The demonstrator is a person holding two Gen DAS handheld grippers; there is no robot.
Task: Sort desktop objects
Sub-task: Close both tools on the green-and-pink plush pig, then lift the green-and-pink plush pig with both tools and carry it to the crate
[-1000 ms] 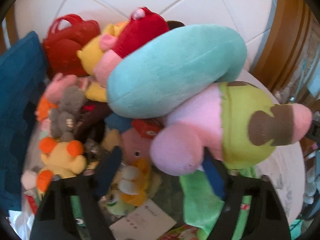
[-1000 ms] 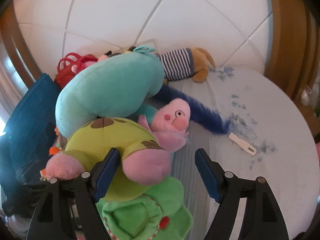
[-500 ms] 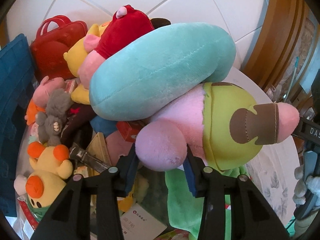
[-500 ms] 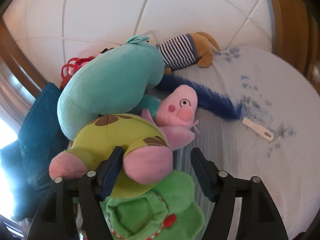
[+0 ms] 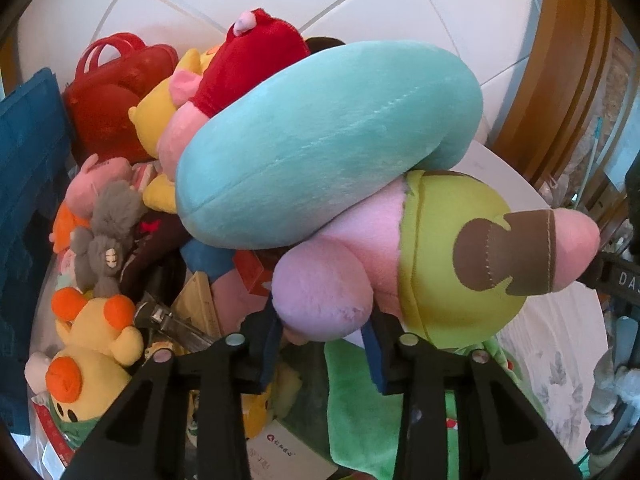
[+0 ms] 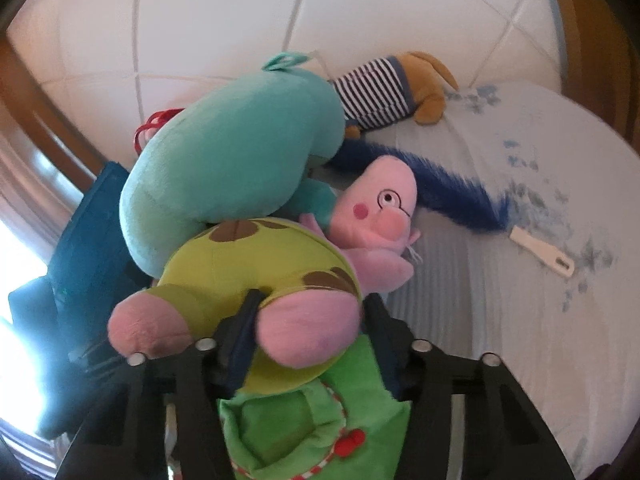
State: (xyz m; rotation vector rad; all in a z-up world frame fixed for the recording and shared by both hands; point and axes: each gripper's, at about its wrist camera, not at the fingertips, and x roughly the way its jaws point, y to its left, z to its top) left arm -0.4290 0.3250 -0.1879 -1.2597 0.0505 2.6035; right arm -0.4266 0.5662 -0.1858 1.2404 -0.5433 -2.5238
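Note:
A pink pig plush in a lime-green outfit with brown patches (image 5: 452, 256) (image 6: 256, 264) lies on a pile of soft toys. My left gripper (image 5: 322, 332) is shut on one of its pink feet (image 5: 324, 296). My right gripper (image 6: 308, 332) is shut on its other pink foot (image 6: 308, 332). A large teal plush (image 5: 320, 140) (image 6: 228, 168) rests on top of the pig. A green plush (image 6: 312, 420) lies under it.
A heap of small toys fills the left: a yellow duck (image 5: 92, 344), a grey plush (image 5: 104, 240), a red bag (image 5: 112, 92), a blue crate (image 5: 24, 168). On the bed sheet lie a striped dog plush (image 6: 392, 88), a blue duster (image 6: 452, 196) and its white handle (image 6: 544, 252).
Both grippers moved in and closed on the pig's feet; they were open a second ago. The pig sits closer in both views.

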